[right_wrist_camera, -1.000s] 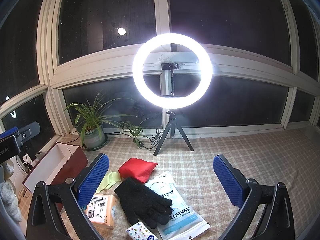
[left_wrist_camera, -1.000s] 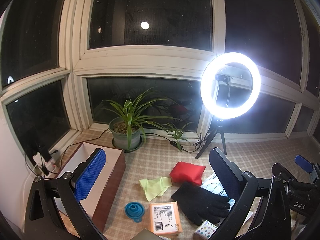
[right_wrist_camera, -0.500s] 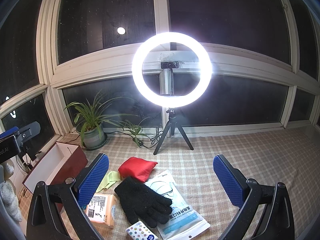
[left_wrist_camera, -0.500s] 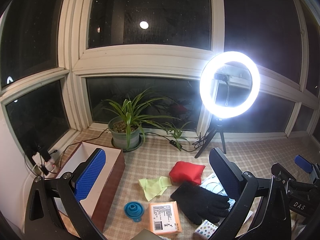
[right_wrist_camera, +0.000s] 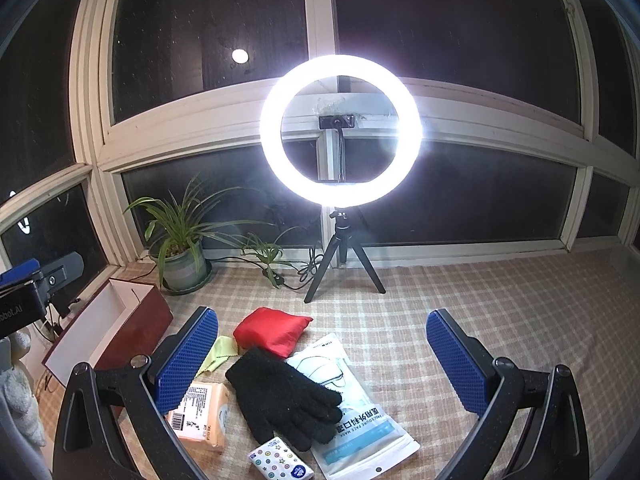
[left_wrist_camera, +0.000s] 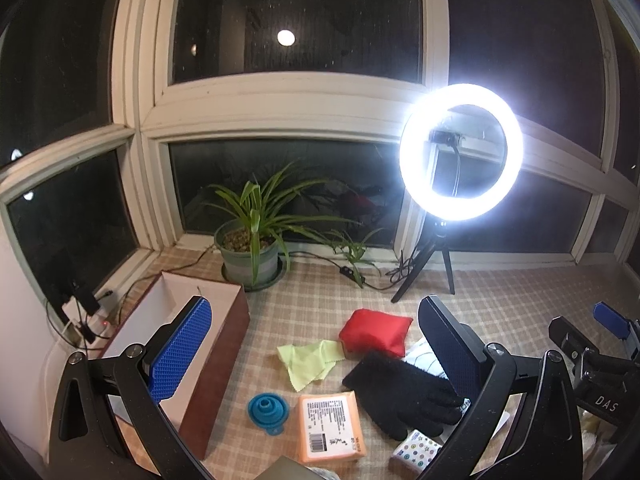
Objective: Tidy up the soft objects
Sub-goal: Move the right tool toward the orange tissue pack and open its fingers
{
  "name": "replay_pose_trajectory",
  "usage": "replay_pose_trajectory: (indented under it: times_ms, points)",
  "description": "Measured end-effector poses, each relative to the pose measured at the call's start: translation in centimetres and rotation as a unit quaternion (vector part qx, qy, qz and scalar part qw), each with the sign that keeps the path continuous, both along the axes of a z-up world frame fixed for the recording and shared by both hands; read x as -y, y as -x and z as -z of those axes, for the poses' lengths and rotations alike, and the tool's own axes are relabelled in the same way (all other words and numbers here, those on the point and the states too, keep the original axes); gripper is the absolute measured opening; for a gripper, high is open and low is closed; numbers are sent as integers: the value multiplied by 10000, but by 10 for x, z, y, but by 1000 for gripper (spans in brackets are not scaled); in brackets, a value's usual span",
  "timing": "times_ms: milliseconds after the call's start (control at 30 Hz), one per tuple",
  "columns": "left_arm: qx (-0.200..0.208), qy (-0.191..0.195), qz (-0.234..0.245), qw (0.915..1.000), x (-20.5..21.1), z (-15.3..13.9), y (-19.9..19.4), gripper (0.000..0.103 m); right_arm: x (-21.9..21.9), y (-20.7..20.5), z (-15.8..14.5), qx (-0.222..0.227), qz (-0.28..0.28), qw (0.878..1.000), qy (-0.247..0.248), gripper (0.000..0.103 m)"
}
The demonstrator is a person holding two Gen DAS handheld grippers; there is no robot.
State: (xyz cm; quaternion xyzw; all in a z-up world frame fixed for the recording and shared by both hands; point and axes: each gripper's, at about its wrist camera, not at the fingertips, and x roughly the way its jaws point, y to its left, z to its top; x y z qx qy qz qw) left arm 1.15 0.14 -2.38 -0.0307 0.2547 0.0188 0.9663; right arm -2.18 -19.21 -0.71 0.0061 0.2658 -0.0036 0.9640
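On the checked cloth lie a red cushion (left_wrist_camera: pixel 375 331) (right_wrist_camera: pixel 270 331), a black knit glove (left_wrist_camera: pixel 402 391) (right_wrist_camera: pixel 282 394), a yellow-green cloth (left_wrist_camera: pixel 309 362) (right_wrist_camera: pixel 217 353), an orange tissue pack (left_wrist_camera: pixel 329 427) (right_wrist_camera: pixel 200 408), a face-mask bag (right_wrist_camera: pixel 352 408) and a small dotted tissue pack (left_wrist_camera: pixel 416 449) (right_wrist_camera: pixel 280 462). An open brown box with a white inside (left_wrist_camera: pixel 218 354) (right_wrist_camera: pixel 132 326) stands to the left. My left gripper (left_wrist_camera: pixel 316 348) hangs open above the pile, nothing between its blue pads. My right gripper (right_wrist_camera: pixel 324 354) is open too, held above the glove and mask bag.
A blue collapsible funnel (left_wrist_camera: pixel 267 408) lies beside the tissue pack. At the back stand a potted plant (left_wrist_camera: pixel 250 256) (right_wrist_camera: pixel 180 262) and a lit ring light on a tripod (left_wrist_camera: pixel 460 152) (right_wrist_camera: pixel 340 128), with cables along the window sill. A power strip (left_wrist_camera: pixel 86 320) sits far left.
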Motion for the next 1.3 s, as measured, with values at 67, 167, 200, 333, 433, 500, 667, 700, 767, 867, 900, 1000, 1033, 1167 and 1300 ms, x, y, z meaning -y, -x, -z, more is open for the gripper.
replay_pose_trajectory:
  times_ms: [67, 167, 200, 333, 433, 500, 667, 700, 767, 867, 900, 1000, 1033, 1167, 1300]
  points:
    - [-116, 3, 18, 9999, -1, 6, -2, 103, 2, 0, 0, -39, 15, 10000, -2, 103]
    - [-274, -68, 46, 9996, 1, 16, -3, 103, 4, 1, 4, -92, 45, 9999, 23, 103]
    - [-338, -92, 59, 9994, 2, 20, -3, 103, 5, 1, 5, -119, 57, 9999, 28, 103]
    - [-693, -79, 113, 9975, 1, 38, -3, 103, 11, 3, 13, -264, 118, 9996, 0, 103]
    - [-1007, -8, 84, 9949, -4, 54, -5, 103, 16, 4, 22, -396, 150, 9991, -2, 103]
    - [-1232, 36, 49, 9924, -7, 66, -7, 103, 18, 5, 29, -495, 173, 9986, 16, 103]
    - [-1813, 48, -49, 9834, -17, 100, -8, 102, 24, 7, 51, -775, 141, 9968, 89, 103]
    - [-1864, 53, -47, 9825, -18, 105, -8, 102, 24, 7, 56, -839, 131, 9963, 110, 103]
    - [-1975, 63, 1, 9803, -19, 115, -3, 102, 26, 7, 67, -950, 98, 9954, 101, 103]
    - [-2061, 16, 73, 9785, -18, 123, 5, 102, 27, 9, 83, -1151, -3, 9933, 72, 103]
    - [-2098, 0, 87, 9777, -16, 126, 8, 102, 26, 9, 87, -1185, -35, 9929, 84, 103]
    - [-2193, 30, 122, 9756, -15, 132, 13, 102, 24, 9, 99, -1302, -178, 9913, 98, 103]
    - [-2216, 49, 120, 9750, -15, 135, 14, 102, 23, 8, 102, -1333, -215, 9908, 81, 103]
    - [-2319, 133, 9, 9727, -19, 146, 19, 101, 20, 3, 114, -1476, -437, 9880, -106, 103]
    - [-2451, 162, -88, 9693, -22, 157, 19, 98, 11, -5, 124, -1609, -673, 9846, -124, 103]
